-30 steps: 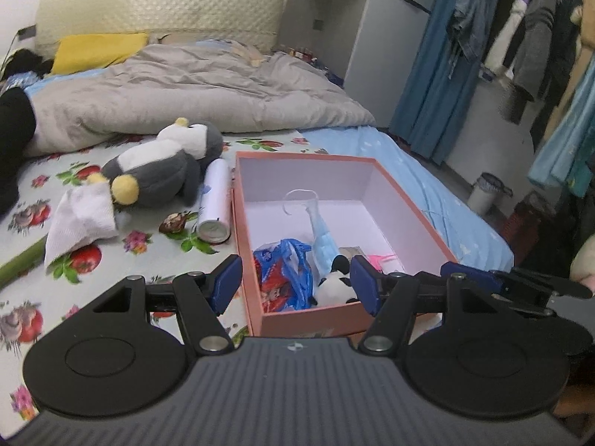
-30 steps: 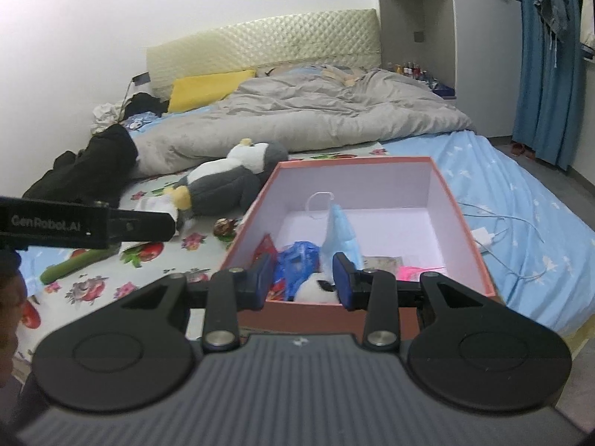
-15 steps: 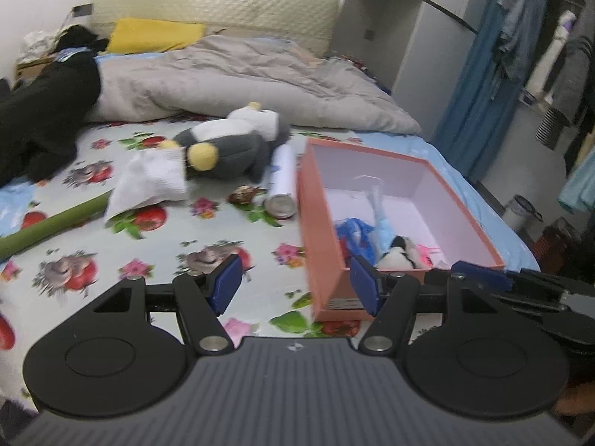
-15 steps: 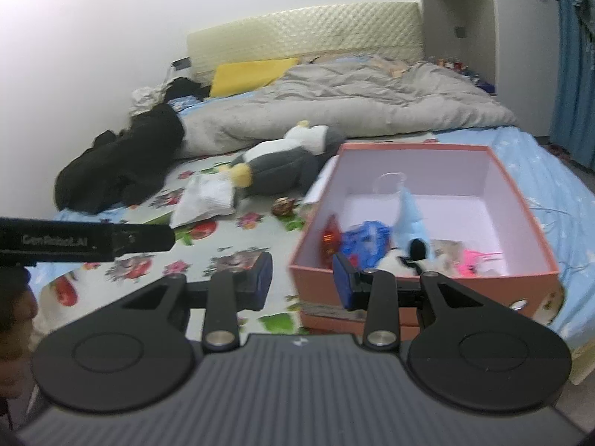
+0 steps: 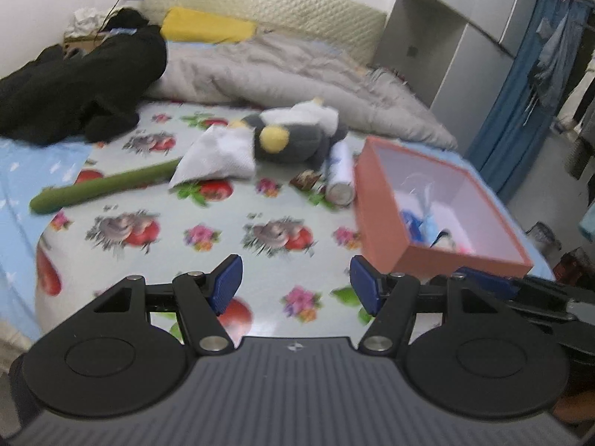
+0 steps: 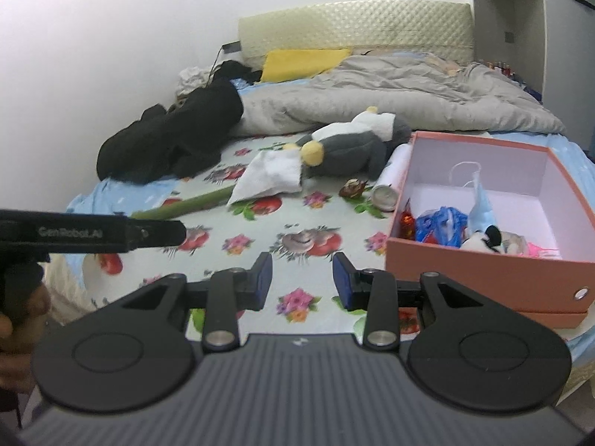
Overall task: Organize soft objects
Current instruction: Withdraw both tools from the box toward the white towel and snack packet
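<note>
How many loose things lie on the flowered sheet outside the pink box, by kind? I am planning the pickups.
Plush penguin: 1
White cloth: 1
Green tube: 1
White can: 1
Small brown wrapped item: 1
Total: 5

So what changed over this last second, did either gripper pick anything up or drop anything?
Neither did. Both views swung left, off the pink box and over the flowered sheet. The left gripper and right gripper are both empty, each with its gap unchanged. The penguin plush, white cloth, green roll and the box's contents lie as before.
</note>
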Demonstrator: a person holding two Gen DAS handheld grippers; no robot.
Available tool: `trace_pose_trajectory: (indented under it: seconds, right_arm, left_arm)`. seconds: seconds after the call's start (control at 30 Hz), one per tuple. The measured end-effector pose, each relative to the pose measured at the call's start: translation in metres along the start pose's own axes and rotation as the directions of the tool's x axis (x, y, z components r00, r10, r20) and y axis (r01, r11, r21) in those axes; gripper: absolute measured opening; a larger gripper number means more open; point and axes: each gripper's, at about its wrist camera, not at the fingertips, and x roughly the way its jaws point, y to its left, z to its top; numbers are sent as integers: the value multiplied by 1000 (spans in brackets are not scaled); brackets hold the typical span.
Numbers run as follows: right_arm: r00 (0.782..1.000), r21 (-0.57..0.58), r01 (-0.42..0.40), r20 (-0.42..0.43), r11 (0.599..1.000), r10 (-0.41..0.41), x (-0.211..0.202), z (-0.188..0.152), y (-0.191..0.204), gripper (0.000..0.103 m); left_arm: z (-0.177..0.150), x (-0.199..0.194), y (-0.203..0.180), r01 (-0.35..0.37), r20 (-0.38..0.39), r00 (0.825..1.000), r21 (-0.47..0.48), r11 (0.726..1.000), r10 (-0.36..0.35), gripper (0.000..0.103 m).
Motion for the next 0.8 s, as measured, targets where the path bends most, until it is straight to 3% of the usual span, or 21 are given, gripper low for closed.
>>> trace_pose_trajectory:
  seconds: [0.33, 0.73, 0.8]
  right_arm:
    - [999, -5, -3, -37, 1000, 2, 29, -23, 17, 39]
    - [998, -29, 61, 14, 998, -61, 116, 1, 15, 40]
    - [997, -29, 71, 14, 997, -70, 136, 6, 13, 49]
  left_arm:
    - [-4, 26, 31, -47, -26, 999, -13, 999, 46, 69]
    - [46, 143, 78, -117, -89, 990, -24, 993, 114, 69]
    - [56, 162, 86, -127, -96, 988, -27, 992, 124, 69]
